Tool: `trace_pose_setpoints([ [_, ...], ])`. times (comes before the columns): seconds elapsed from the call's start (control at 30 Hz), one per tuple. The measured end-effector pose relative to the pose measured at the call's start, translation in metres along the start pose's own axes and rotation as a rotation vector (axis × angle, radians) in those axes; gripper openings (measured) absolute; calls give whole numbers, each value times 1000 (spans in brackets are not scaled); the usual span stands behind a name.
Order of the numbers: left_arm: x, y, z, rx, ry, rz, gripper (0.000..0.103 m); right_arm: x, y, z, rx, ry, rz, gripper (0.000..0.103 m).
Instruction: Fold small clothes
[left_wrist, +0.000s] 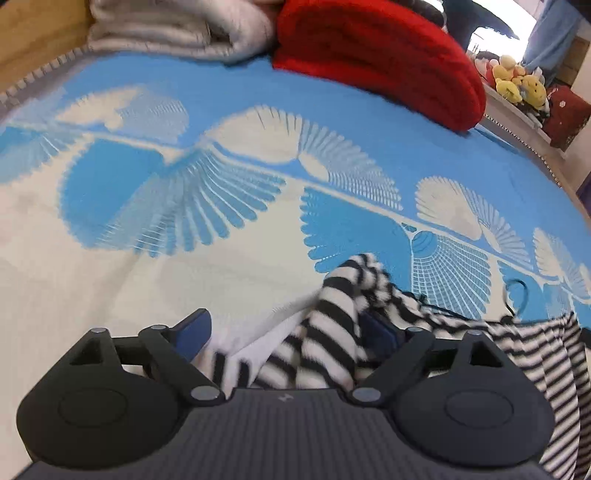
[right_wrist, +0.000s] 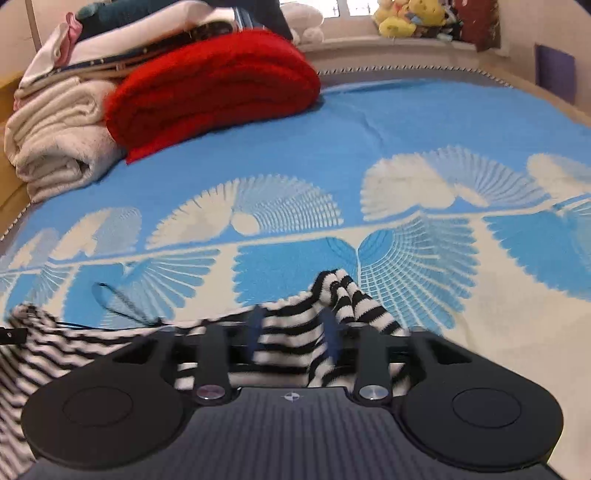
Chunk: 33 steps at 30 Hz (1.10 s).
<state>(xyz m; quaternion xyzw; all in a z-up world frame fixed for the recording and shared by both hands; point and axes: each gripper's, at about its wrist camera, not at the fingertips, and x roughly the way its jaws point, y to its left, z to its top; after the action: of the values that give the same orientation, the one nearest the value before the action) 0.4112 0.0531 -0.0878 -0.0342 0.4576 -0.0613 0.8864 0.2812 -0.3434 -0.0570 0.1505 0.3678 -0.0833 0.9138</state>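
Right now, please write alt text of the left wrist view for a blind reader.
The left gripper is open over a bunched striped garment on a blue and white bedspread. A red blanket and a grey blanket lie behind.

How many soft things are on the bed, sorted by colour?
Black-and-white striped: 1, the striped garment between the gripper fingers.
Red: 1, the folded red blanket.
Cream: 1, the folded cream blanket.
White with dark trim: 1, the folded white cloth on top of the pile.
Total: 4. More things at the top of the pile are too hidden to count.
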Motion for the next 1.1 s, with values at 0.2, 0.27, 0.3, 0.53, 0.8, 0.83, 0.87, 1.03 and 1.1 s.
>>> trace_pose_setpoints([
  [0.2, -81, -19, -49, 107, -4, 56, 95, -81, 31, -34, 11, 66, -30, 73],
  [0.27, -104, -15, -80, 88, 3, 40, 101, -103, 35, -63, 5, 76, -34, 75],
  [0.3, -112, -12, -95, 77, 8, 39, 103, -113, 37, -79, 0, 76, -46, 75],
  [0.53, -141, 7, -188, 99, 41, 108, 102, -148, 50, -167, -30, 117, -124, 75],
  [0.8, -144, 14, -213, 50, -28, 113, 102, -147, 45, -209, -25, 99, -152, 75],
  [0.83, -144, 12, -214, 54, -41, 116, 102, -145, 43, -213, -35, 104, -159, 75],
  [0.87, -143, 10, -215, 61, -44, 120, 102, -143, 43, -214, -39, 113, -171, 75],
  [1.03, -135, 5, -212, 74, -35, 126, 102, -143, 41, -215, -52, 96, -164, 75],
  [1.1, -132, 3, -211, 77, -34, 130, 102, -143, 40, -216, -52, 105, -167, 75],
])
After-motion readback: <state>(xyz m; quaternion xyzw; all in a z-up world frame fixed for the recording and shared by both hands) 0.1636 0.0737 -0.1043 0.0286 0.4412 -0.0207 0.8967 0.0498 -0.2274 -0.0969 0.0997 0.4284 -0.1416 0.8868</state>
